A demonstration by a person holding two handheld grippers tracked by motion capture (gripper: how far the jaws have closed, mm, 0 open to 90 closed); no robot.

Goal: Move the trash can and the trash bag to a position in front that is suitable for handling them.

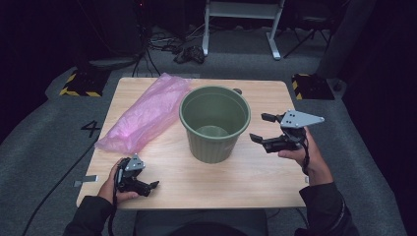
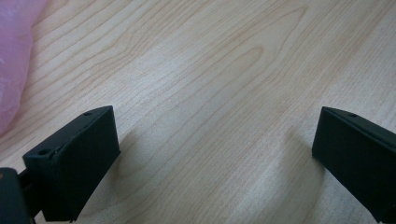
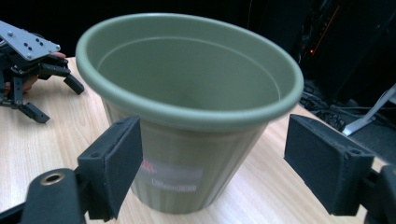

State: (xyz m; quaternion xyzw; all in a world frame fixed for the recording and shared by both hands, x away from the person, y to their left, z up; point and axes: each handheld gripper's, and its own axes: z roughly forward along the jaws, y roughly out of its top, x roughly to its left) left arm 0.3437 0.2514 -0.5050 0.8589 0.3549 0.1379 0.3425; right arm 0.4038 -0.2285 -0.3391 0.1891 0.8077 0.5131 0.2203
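Observation:
An empty olive-green plastic bucket (image 1: pixel 214 123) stands upright at the middle of the wooden table (image 1: pixel 255 177). Left of it lies a crumpled pink plastic bag (image 1: pixel 142 115). My right gripper (image 1: pixel 260 128) is open, held just right of the bucket with its jaws pointing at the side wall. In the right gripper view the bucket (image 3: pixel 187 93) looms close between and beyond the spread jaws, with a label low on its wall. My left gripper (image 1: pixel 147 187) rests open near the front left edge, over bare wood (image 2: pixel 210 70). The bag's edge (image 2: pixel 14 60) lies at its far left.
The left gripper (image 3: pixel 58 100) also appears beyond the bucket in the right gripper view. Grey carpet surrounds the table, with a painted "4" (image 1: pixel 91 129) at the left, yellow-black striped blocks (image 1: pixel 78 84) at both back corners, cables and a white frame (image 1: pixel 241 14) behind.

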